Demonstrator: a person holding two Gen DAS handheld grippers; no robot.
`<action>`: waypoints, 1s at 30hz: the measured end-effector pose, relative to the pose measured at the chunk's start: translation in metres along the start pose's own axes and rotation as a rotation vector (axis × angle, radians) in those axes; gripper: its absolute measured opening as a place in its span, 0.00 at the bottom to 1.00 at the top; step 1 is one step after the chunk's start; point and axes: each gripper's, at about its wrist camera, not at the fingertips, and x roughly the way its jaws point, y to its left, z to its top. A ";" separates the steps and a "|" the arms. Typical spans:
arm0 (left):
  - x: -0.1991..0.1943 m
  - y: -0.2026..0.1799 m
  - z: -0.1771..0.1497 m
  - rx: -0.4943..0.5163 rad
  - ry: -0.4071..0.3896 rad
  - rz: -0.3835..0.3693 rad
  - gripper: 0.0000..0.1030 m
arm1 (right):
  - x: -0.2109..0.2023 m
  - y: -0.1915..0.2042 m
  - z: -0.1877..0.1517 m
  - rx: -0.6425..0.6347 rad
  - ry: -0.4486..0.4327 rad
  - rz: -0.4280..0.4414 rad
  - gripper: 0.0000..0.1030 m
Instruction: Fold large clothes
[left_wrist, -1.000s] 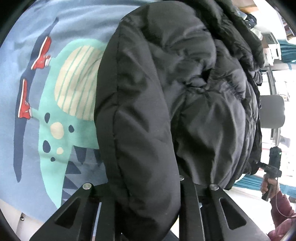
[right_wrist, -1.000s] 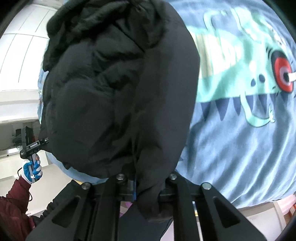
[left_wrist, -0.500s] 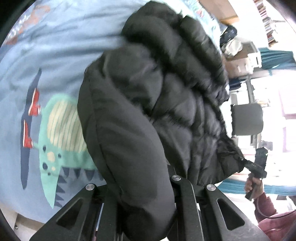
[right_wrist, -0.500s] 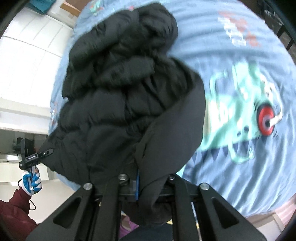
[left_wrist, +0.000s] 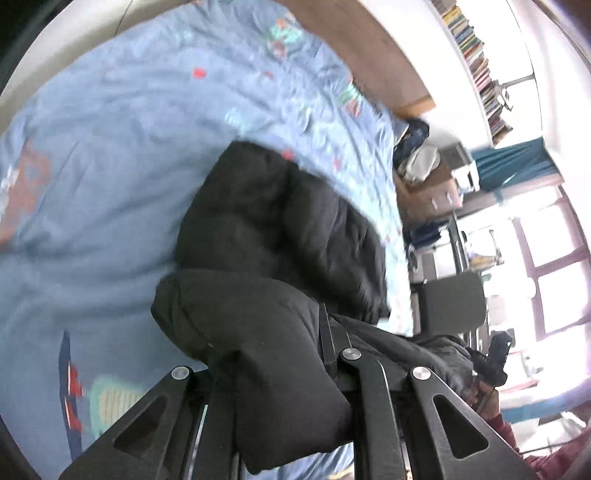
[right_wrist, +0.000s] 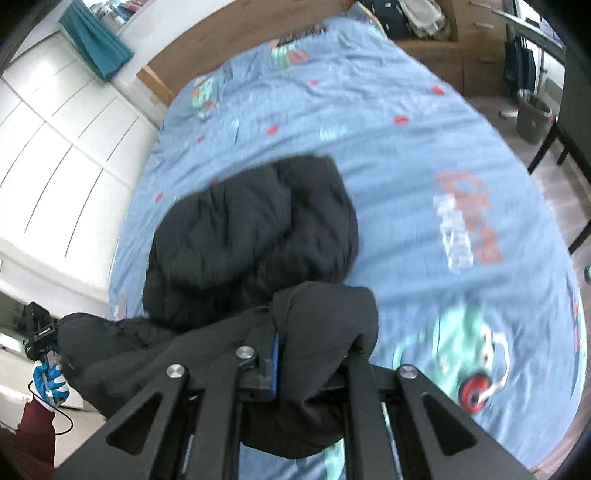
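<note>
My left gripper (left_wrist: 280, 373) was clamped on a fold of the puffy black quilted jacket (left_wrist: 280, 236). My right gripper (right_wrist: 295, 369) pinched another fold, the bulk lying ahead on the blue dinosaur-print bedspread (right_wrist: 424, 155).

Both rigs are matte black. The left gripper (left_wrist: 280, 369) has flat angled arms with triangular cutouts and round silver screws at the joints. Same build on the right gripper (right_wrist: 310, 354), plus a small blue tab between the arms. The person's left hand (right_wrist: 50, 382) wears a blue-and-white glove, dark red sleeve, thin black cable hanging off it.
</note>
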 end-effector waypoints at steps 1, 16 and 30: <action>0.000 0.000 0.011 0.001 -0.008 0.002 0.13 | 0.001 0.000 0.011 0.004 -0.008 -0.007 0.09; 0.139 0.028 0.172 -0.036 0.013 0.208 0.14 | 0.145 -0.016 0.184 0.281 0.055 -0.179 0.09; 0.212 0.073 0.206 -0.166 0.092 0.207 0.20 | 0.242 -0.047 0.212 0.363 0.176 -0.258 0.15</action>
